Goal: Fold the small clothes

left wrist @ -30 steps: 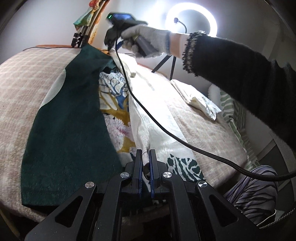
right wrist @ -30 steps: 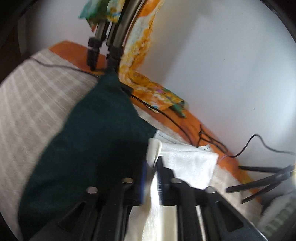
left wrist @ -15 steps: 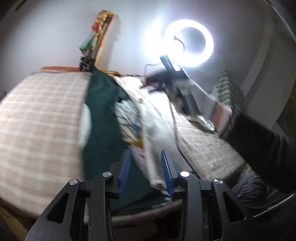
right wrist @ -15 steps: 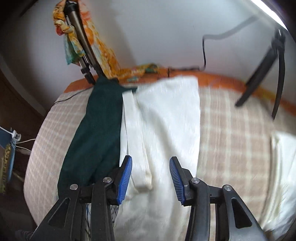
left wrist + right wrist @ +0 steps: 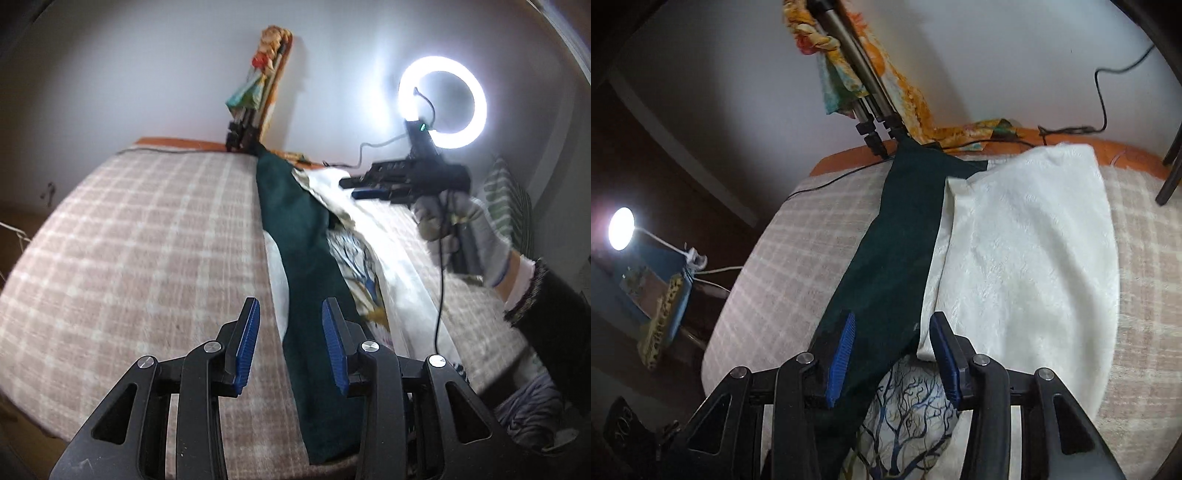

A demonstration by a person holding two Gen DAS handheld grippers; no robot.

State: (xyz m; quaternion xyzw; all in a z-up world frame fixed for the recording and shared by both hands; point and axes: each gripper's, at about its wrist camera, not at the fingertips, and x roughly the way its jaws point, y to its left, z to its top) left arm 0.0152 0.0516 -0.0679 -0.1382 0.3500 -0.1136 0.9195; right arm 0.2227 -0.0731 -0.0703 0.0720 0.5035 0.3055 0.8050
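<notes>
The green cloth (image 5: pixel 894 251) covers the white cloth's (image 5: pixel 1027 258) left edge and runs under the right gripper (image 5: pixel 892 350). Beside it, the printed cloth (image 5: pixel 908 417) is cut off below. The gloved hand (image 5: pixel 461 229) is blurred.

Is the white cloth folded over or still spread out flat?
Folded. The white cloth lies doubled on the bed, its layered edge running beside the dark green cloth; neither claw holds it.

Checked blanket (image 5: pixel 140 240): bare left of the green cloth (image 5: pixel 306 258); right of it, layered clothes. Tripod (image 5: pixel 864 96) stands at its far end; cable (image 5: pixel 441 295) hangs right.
</notes>
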